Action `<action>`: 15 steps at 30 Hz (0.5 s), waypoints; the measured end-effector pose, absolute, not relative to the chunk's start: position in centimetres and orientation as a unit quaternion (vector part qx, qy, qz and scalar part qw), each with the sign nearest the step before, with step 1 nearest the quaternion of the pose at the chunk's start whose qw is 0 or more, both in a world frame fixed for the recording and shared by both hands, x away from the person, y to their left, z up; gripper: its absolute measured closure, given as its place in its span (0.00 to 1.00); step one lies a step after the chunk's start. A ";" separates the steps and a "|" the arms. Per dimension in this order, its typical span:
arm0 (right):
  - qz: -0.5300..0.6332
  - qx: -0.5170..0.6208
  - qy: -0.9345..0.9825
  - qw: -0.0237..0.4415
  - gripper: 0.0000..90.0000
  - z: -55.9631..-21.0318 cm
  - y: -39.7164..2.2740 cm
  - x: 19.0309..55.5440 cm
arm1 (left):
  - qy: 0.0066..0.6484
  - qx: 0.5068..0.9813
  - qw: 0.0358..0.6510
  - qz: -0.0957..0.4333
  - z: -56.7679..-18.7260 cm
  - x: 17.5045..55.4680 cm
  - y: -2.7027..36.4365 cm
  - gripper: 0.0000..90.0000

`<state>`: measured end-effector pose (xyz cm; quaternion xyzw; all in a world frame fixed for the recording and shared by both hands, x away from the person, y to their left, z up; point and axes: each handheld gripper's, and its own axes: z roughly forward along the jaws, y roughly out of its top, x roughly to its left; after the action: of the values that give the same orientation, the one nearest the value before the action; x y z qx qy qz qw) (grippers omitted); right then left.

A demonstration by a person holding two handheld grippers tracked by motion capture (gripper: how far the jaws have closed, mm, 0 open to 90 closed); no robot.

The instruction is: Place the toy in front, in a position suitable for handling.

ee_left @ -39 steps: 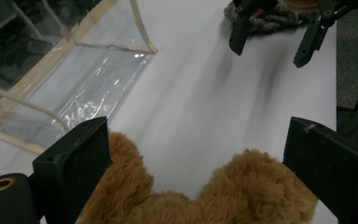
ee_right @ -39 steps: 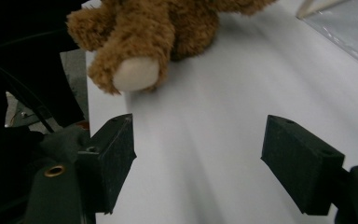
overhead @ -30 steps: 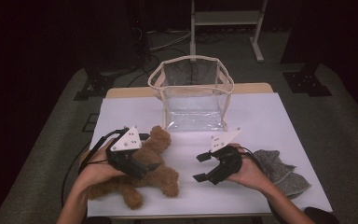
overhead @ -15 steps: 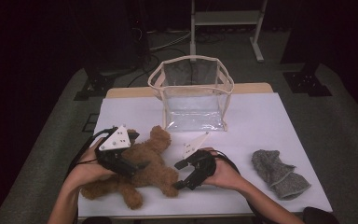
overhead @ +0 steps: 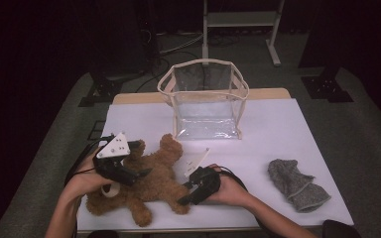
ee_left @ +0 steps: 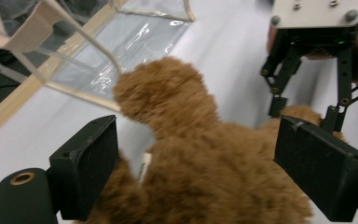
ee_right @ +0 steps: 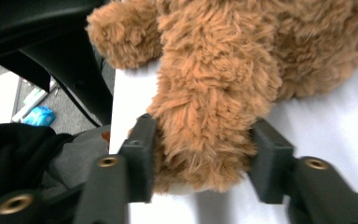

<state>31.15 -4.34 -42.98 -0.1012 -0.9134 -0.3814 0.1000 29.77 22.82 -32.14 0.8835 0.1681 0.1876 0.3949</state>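
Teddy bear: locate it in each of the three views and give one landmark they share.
High view: teddy bear lies lower left on the white table.
Left gripper view: bear fills the centre.
Right gripper view: bear's leg sits at the centre.
Shared landmark: the white table.

The teddy bear (overhead: 149, 186) was shaggy brown plush — the bag (overhead: 206, 106) glossy clear plastic, the tabletop (overhead: 287, 134) smooth matt white.

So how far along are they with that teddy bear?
Early on. The teddy bear lies on the table; the clear bag looks empty. The right gripper has just been closing on a leg, the left gripper straddles its body. Lifting is left, probably into the bag.
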 end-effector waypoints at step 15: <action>-0.370 -0.075 -0.919 0.112 0.70 -42.7 -4.5 30.0 | 0.178 0.884 0.383 0.202 -32.9 30.9 24.5 0.26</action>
<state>30.01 -4.45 -42.67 -0.0751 -0.9194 -0.3695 0.1117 30.87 24.46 -32.88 0.8836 0.1783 0.2017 0.3830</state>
